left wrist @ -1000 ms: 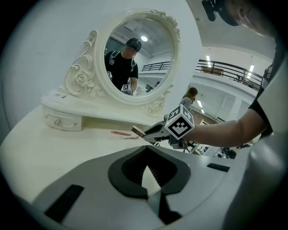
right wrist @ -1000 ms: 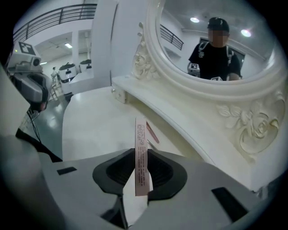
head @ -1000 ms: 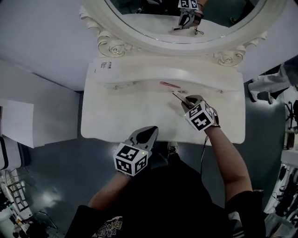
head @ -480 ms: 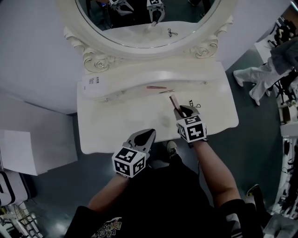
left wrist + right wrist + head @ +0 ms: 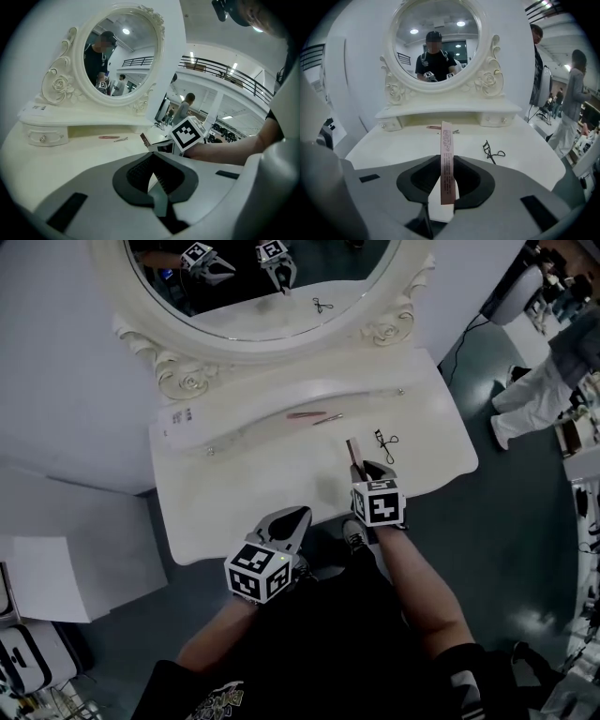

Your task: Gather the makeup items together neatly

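My right gripper (image 5: 366,468) is shut on a slim pink box (image 5: 354,452) that sticks up and forward from its jaws (image 5: 446,154), over the front right of the white vanity table (image 5: 244,488). A black eyelash curler (image 5: 384,441) lies just to its right (image 5: 491,151). Under the raised shelf lie a pink pencil-like stick (image 5: 304,414) and a small metal piece (image 5: 328,418). My left gripper (image 5: 298,514) hangs at the table's front edge, jaws together and holding nothing (image 5: 157,187).
An oval mirror (image 5: 262,287) in a carved frame stands on a raised shelf with small drawers (image 5: 211,448) at the back. A person (image 5: 539,381) stands on the floor to the right. A white cabinet (image 5: 66,568) sits left of the table.
My right gripper has drawn back from the shelf toward the front edge with the pink box in it. The eyelash curler now shows beside it. The left gripper has stayed put.
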`<state>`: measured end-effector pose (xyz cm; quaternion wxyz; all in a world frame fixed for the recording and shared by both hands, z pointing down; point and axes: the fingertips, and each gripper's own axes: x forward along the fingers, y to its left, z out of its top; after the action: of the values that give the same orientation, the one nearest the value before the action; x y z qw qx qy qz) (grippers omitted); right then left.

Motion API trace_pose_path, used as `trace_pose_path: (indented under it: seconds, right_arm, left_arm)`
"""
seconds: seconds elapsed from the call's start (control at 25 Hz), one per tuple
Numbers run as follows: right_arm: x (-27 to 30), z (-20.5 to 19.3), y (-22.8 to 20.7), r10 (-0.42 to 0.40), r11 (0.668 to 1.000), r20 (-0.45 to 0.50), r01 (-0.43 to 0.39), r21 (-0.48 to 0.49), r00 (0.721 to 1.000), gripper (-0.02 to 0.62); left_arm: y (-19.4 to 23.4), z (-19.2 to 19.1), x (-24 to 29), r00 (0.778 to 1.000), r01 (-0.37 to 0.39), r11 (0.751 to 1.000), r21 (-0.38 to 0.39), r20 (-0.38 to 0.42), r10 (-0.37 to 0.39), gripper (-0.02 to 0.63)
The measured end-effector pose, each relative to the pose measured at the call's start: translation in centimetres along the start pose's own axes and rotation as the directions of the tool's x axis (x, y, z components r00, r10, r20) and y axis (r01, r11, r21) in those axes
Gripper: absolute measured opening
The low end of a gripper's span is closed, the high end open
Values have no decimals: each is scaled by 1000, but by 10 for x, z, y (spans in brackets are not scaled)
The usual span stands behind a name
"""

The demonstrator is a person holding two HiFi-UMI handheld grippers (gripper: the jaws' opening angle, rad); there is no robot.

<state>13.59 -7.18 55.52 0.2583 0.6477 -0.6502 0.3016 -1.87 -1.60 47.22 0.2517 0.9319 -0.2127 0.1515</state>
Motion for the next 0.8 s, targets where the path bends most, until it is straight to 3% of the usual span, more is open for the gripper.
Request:
trace_pose_path:
  seconds: [0.44, 0.8]
  right_arm:
    - [42, -24, -18, -109, 994, -111, 111, 7, 988, 101]
    - [67, 0, -18, -153, 987, -138, 157, 18, 979, 103]
  left_arm:
    - [23, -19, -21, 999, -35, 999, -27, -35, 34, 8]
    - [33, -23, -22, 998, -47, 998, -40, -50, 45, 8]
